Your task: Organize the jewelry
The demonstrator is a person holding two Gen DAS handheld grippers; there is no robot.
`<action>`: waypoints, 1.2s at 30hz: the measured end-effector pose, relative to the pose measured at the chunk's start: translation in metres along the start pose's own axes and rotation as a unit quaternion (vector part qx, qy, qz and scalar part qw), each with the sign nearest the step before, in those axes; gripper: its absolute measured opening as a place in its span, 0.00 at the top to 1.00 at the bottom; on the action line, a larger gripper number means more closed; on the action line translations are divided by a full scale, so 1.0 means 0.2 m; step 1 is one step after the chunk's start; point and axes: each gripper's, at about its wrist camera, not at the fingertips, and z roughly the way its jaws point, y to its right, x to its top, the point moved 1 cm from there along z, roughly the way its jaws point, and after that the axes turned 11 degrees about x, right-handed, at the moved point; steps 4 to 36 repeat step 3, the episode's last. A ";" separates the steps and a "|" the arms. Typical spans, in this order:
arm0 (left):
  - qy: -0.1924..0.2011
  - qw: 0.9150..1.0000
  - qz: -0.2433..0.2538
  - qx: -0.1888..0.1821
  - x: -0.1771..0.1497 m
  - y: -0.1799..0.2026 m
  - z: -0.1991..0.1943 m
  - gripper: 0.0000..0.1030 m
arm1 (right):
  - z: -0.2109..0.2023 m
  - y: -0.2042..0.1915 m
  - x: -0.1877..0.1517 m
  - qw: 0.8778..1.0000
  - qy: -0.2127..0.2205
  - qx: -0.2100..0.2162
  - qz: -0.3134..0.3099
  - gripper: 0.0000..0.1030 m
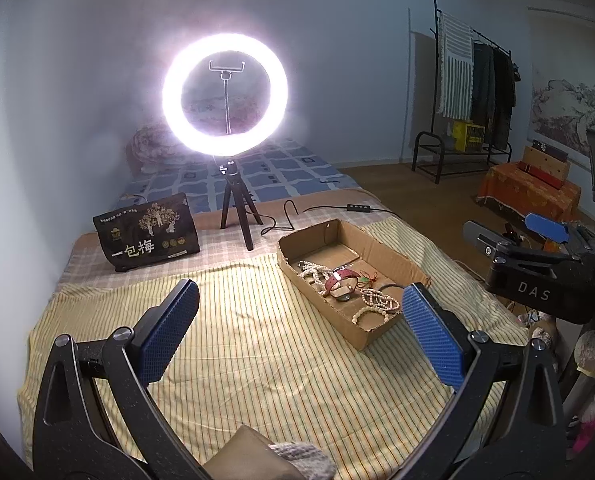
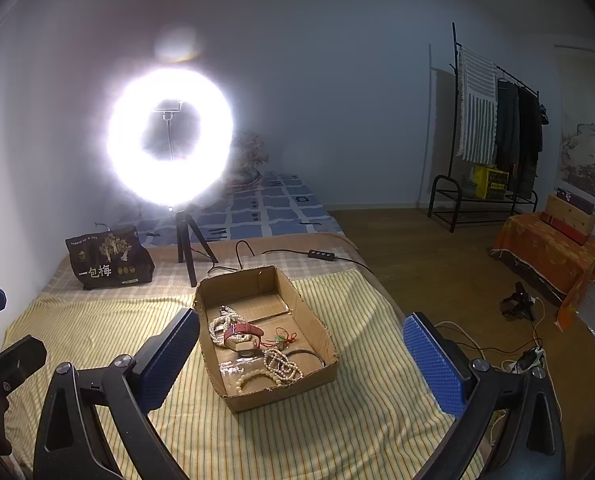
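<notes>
A shallow cardboard box lies on the striped yellow cloth. Inside it sit pale bead strands, a red-strapped watch and a small red-and-green cord charm. My left gripper is open above the cloth, the box ahead to its right. My right gripper is open, hovering over the box's near end. Nothing is between either pair of blue pads. The right gripper's body shows at the left wrist view's right edge.
A lit ring light on a tripod stands behind the box, its cable and switch trailing right. A dark snack bag stands at back left. The bed's right edge drops to a wooden floor with a clothes rack.
</notes>
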 end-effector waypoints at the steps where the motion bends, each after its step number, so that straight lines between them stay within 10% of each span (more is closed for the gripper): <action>1: 0.002 1.000 0.000 0.001 0.00 0.00 0.00 0.00 | 0.00 0.00 0.00 1.000 0.000 0.000 0.000 0.00; 36: 0.002 1.000 0.001 0.002 0.00 0.00 0.00 0.00 | 0.00 0.00 0.00 1.000 0.000 0.000 0.000 0.00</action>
